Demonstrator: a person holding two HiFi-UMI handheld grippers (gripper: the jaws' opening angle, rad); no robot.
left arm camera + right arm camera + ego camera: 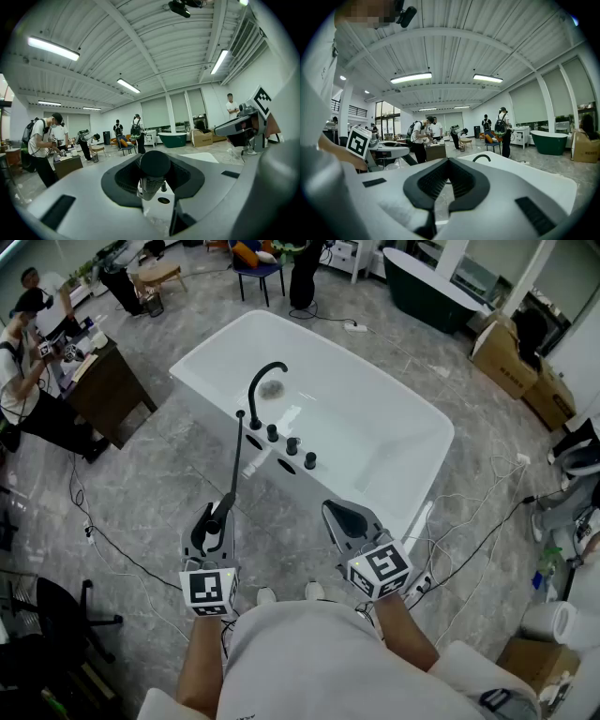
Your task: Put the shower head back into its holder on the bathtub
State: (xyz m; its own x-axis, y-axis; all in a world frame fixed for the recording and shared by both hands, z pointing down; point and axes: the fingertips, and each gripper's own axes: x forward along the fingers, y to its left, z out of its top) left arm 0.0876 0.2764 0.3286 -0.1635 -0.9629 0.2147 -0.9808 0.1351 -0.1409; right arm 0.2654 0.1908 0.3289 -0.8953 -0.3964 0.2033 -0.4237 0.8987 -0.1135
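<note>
A white bathtub (pixel 394 442) stands in front of me, with a black curved faucet (pixel 262 381) and several black knobs (pixel 292 444) on its near rim. My left gripper (pixel 214 519) is shut on the black shower head (pixel 234 465), a thin wand that slants up towards the rim beside the faucet. In the left gripper view its round black end and ribbed handle (pixel 151 180) sit pinched between the dark pads. My right gripper (pixel 345 517) hovers to the right at the same height, short of the tub, jaws together with nothing in them (pixel 449 180).
Cables (pixel 469 540) trail over the grey floor right of the tub and past my left side. A brown desk (pixel 108 390) with people stands at the left. Behind the tub are a chair (pixel 258 273), a dark green tub (pixel 431 287) and cardboard boxes (pixel 511 362).
</note>
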